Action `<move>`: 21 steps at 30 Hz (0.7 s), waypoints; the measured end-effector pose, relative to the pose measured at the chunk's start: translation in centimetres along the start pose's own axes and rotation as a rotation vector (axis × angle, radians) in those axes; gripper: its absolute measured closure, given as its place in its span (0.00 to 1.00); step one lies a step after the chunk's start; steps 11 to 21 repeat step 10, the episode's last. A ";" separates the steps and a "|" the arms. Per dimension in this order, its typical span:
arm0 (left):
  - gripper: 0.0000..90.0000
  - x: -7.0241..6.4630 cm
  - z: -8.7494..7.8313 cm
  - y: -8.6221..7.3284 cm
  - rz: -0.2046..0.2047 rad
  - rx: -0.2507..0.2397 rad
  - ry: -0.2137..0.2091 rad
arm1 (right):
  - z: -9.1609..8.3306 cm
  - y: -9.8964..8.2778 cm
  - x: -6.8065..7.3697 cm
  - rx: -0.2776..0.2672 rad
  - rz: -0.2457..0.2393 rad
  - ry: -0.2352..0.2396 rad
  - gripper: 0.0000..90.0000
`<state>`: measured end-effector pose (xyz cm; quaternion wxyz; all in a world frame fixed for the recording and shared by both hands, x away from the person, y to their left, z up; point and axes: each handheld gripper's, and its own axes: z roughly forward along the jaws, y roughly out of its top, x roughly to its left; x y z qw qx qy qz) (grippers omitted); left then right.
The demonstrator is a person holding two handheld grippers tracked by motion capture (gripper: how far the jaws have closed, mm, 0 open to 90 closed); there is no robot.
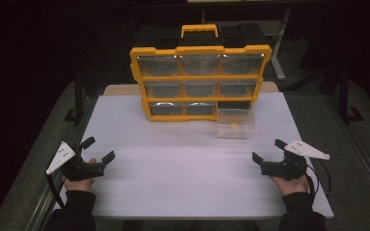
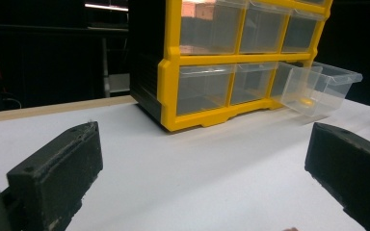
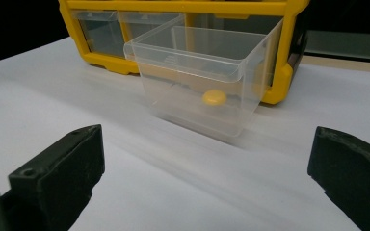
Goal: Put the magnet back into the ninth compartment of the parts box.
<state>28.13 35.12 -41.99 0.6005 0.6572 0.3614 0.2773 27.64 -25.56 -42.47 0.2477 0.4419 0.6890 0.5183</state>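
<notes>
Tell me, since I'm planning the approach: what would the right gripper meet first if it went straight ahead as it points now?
Probably the clear drawer, pulled out of the yellow organizer; bare white table lies before the open right gripper until then.

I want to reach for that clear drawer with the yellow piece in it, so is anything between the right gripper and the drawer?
Nothing visible is. Only bare white table lies between the open right gripper and the clear drawer, which sits pulled out in front of the yellow organizer.
</notes>
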 end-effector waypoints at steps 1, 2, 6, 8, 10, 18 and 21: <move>0.00 0.0 0.0 0.0 0.000 0.000 -0.001 | -0.1 0.0 0.0 -0.007 0.001 0.000 0.00; 0.00 0.0 0.0 0.0 0.000 0.000 -0.002 | -0.2 -0.1 -0.1 -0.012 0.003 -0.001 0.00; 0.00 0.0 0.0 0.0 -0.002 -0.002 -0.005 | -0.5 -0.2 -0.2 -0.033 0.013 -0.006 0.00; 0.00 -0.1 0.0 0.0 -0.003 -0.002 -0.006 | -0.5 -0.2 -0.2 -0.035 0.017 -0.006 0.00; 0.00 -0.1 0.0 0.0 -0.003 -0.003 -0.006 | -0.6 -0.2 -0.2 -0.039 0.016 -0.005 0.00; 0.00 -0.1 0.0 0.0 -0.003 -0.003 -0.006 | -0.6 -0.2 -0.2 -0.039 0.016 -0.005 0.00; 0.00 -0.1 0.0 0.0 -0.003 -0.003 -0.006 | -0.6 -0.2 -0.2 -0.039 0.016 -0.005 0.00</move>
